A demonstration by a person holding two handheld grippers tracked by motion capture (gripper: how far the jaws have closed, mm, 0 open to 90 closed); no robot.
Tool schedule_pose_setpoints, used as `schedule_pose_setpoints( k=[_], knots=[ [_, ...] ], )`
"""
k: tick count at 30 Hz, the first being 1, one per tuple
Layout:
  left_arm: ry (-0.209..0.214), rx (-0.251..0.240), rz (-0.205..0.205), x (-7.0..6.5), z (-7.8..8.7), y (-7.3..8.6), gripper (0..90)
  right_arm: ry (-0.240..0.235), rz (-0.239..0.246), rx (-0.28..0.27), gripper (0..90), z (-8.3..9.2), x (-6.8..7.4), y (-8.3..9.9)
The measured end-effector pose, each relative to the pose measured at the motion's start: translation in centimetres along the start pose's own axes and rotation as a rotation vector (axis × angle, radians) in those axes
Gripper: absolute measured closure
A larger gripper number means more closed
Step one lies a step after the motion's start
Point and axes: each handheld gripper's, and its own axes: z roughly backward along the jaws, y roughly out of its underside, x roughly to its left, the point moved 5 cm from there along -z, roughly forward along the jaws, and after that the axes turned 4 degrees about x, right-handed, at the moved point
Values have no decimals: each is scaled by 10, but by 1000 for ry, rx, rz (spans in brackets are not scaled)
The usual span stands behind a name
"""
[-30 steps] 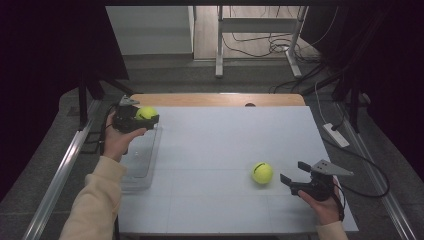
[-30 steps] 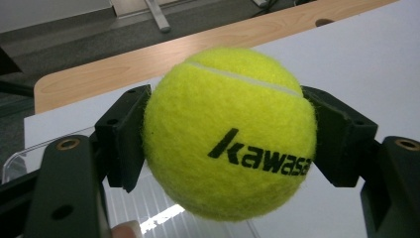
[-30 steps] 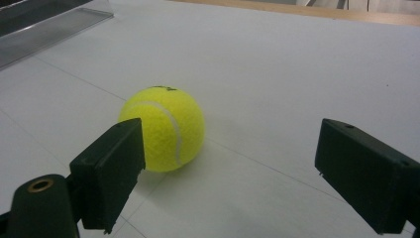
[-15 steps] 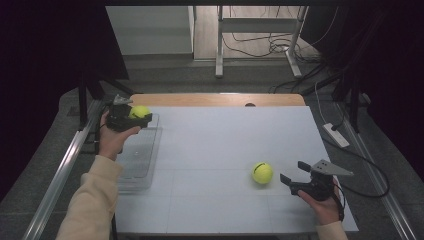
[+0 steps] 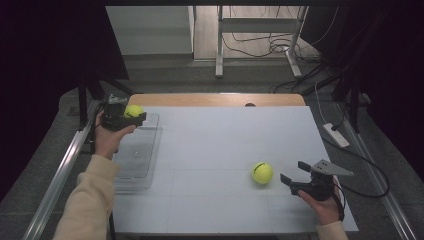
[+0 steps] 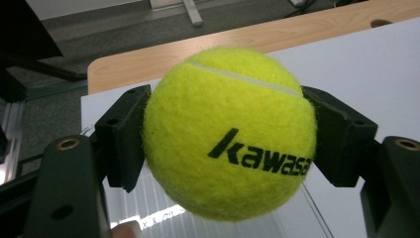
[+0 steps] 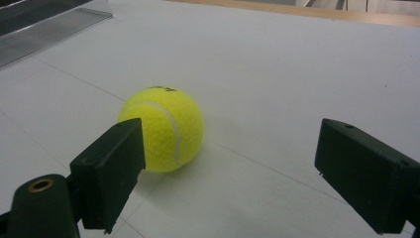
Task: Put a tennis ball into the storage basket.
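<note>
White tabletop (image 5: 215,150), wide bare middle; my left gripper (image 5: 131,117) clamps one ball (image 5: 133,110) over tray (image 5: 135,170), 9 o'clock edge; my right gripper (image 5: 294,176) gapes beside second ball (image 5: 262,173), 4 o'clock.

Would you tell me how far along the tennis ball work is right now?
Nothing is in the clear tray yet. In hand: the left gripper clamps one tennis ball above the tray's far end. Left: the second ball lies on the table, in front of the open right gripper.
</note>
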Motion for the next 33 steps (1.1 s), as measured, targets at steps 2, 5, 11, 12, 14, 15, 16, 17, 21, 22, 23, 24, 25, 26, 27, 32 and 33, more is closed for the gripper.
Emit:
schedule_pose_setpoints(
  k=[2,5,11,12,14,15,16,17,21,22,23,24,25,26,27,32,33],
  knots=[
    [-6,3,4,2,0,0,268,0,1,2,122,0,0,0],
    [-12,9,17,5,-1,1,268,0,3,3,122,-1,0,1],
    [-26,21,24,10,-3,2,268,0,3,3,121,0,0,0],
    [-26,21,24,10,-3,2,268,0,3,3,121,0,0,0],
    [-30,34,28,12,-3,2,268,0,2,2,122,0,0,0],
    [-31,40,30,13,-4,3,268,-1,2,3,121,0,0,0],
    [-33,46,35,14,-5,3,268,-1,2,2,121,0,0,0],
    [-35,52,35,15,-6,4,268,-1,2,2,121,0,0,0],
    [-40,76,48,19,-11,8,268,-4,2,1,120,0,1,0],
    [-43,82,45,19,-12,8,269,-4,2,1,121,0,1,0],
    [-47,88,40,20,-13,10,268,-3,1,4,121,0,0,1],
    [-47,88,40,20,-13,10,268,-3,1,4,121,0,0,1],
    [-48,95,44,20,-14,10,268,-4,0,5,121,0,0,1],
    [-50,98,46,20,-15,11,269,-2,1,6,121,-1,0,1],
    [-60,108,38,21,-16,12,268,-2,1,7,121,-1,0,1],
    [-67,135,35,22,-23,14,269,-1,1,7,121,-1,0,1],
    [-67,135,35,22,-23,14,268,-1,1,7,121,-1,0,1]
  ],
)
